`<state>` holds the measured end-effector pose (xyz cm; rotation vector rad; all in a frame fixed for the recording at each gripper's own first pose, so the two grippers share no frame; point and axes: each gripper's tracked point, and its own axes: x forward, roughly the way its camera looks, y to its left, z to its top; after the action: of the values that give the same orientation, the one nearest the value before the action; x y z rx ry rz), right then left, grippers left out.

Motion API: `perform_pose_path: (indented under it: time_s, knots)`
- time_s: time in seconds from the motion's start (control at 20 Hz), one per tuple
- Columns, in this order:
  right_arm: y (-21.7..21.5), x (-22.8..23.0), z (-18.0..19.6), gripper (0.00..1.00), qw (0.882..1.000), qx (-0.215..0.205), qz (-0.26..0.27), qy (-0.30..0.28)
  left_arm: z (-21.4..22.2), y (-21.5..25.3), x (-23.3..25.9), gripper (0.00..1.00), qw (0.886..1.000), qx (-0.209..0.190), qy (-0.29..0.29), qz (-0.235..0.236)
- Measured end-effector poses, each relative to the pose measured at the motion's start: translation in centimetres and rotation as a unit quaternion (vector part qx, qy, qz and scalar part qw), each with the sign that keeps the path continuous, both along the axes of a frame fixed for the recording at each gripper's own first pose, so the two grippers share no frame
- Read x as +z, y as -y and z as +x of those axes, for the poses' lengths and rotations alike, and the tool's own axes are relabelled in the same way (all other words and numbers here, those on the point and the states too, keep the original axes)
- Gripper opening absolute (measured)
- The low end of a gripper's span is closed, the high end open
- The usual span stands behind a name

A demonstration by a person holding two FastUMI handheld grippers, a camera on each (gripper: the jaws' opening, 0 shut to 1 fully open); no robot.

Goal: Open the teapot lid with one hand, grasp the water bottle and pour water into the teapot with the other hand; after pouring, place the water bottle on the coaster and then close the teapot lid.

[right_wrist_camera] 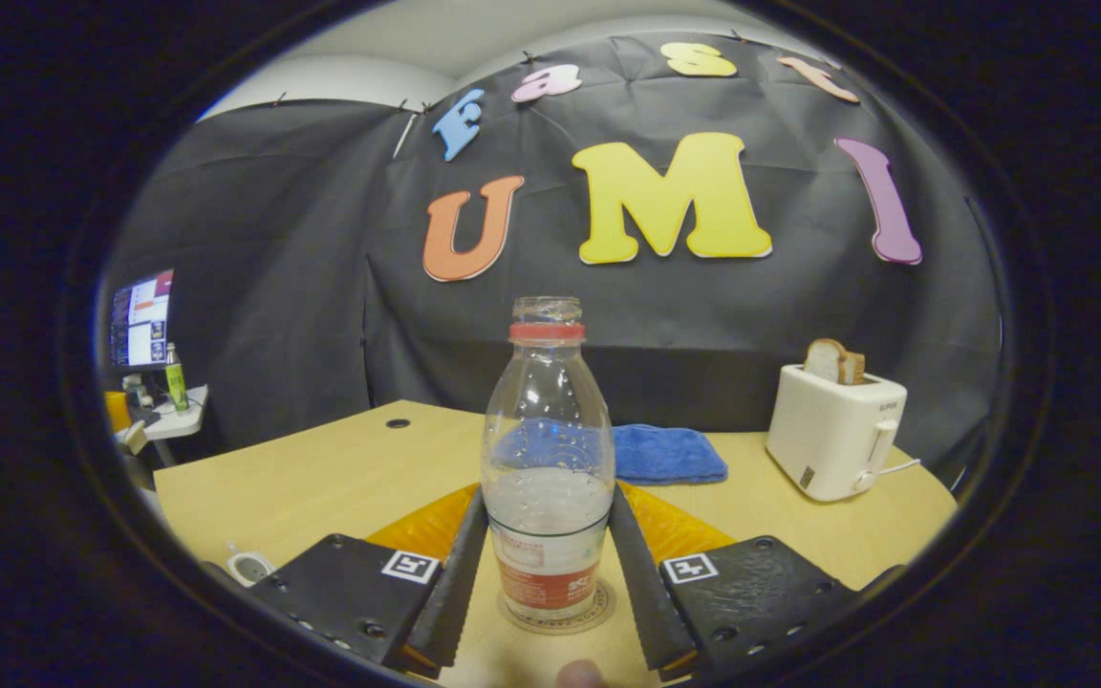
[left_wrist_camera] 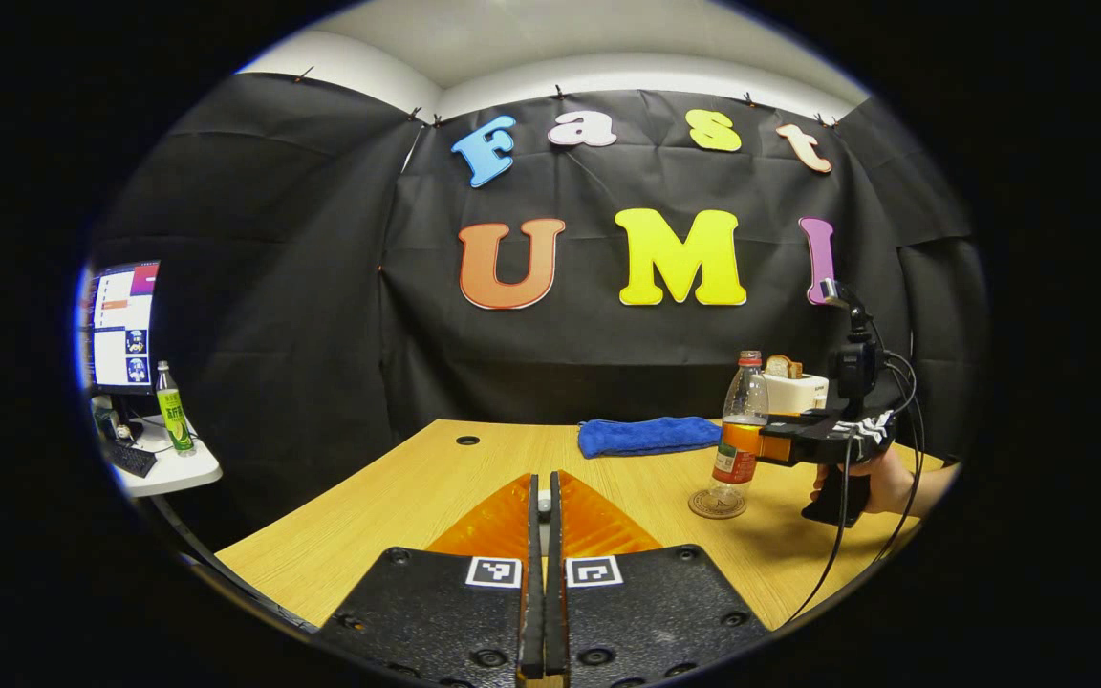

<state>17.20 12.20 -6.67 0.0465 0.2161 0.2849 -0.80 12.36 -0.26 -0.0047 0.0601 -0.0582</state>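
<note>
The water bottle stands upright on a round coaster on the wooden table, uncapped, with a red ring at its neck, a label low on its body and a little water in the lower part. In the right gripper view it sits between the two fingers of the right gripper; the fingers lie along both sides of the bottle's lower body, but whether they press on it or merely flank it cannot be told from here. In the left gripper view the same bottle shows farther off to the right on its coaster, with the right gripper reaching to it at label height from the side and a hand holding that gripper from behind, cables trailing down from it.

The left gripper hangs over the near part of the table, well apart from the bottle. Its fingers are drawn together, with a small pale thing showing in the narrow slit between them; what it is cannot be told.

Behind the bottle a folded blue cloth lies on the table, and to the right of it stands a white toaster with a slice of bread sticking up from its slot. Far to the left, beyond the table's edge, a small white side table carries a lit monitor and a green bottle.
</note>
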Motion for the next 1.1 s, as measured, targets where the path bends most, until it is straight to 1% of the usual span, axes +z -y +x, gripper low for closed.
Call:
perform_pose_path:
  time_s: [0.1, 0.5, 0.8, 0.85, 0.9, 0.95, 1.0, 1.1]
  knots:
    - [0.0, -0.6, 0.7, 0.7, 1.0, -0.005, 0.0, -0.006, 0.1, -0.1, -0.2, 0.03, 1.0, 0.001, -0.003, 0.002]
    - [0.4, -1.5, 1.1, 0.72, 1.0, -0.023, -0.02, 0.006, 0.4, -0.3, -0.6, 0.03, 1.0, 0.003, -0.008, 0.005]
    - [0.3, -1.9, 0.7, 0.75, 0.999, -0.022, -0.03, 0.005, 0.5, -0.3, -1.0, 0.03, 1.0, 0.004, -0.013, -0.005]
    - [0.2, -1.9, 0.5, 0.77, 0.999, -0.021, -0.033, 0.006, 0.5, -0.2, -1.0, 0.03, 1.0, 0.004, -0.012, -0.005]
    - [0.1, -1.9, 0.3, 0.85, 0.999, -0.019, -0.035, 0.004, 0.4, -0.1, -0.9, 0.03, 1.0, 0.003, -0.011, -0.006]
    - [0.1, -1.7, 0.0, 0.89, 0.999, -0.019, -0.036, 0.006, 0.3, 0.3, -1.0, 0.03, 1.0, -0.003, -0.012, -0.013]
    - [0.1, -1.4, -0.4, 0.96, 0.999, -0.018, -0.038, 0.008, 0.3, 1.0, -1.1, 0.03, 1.0, -0.01, -0.013, -0.025]
    - [0.8, -0.8, -1.3, 0.96, 0.999, -0.023, -0.035, 0.012, 0.2, 2.0, -1.7, 0.03, 0.999, -0.023, -0.024, -0.037]
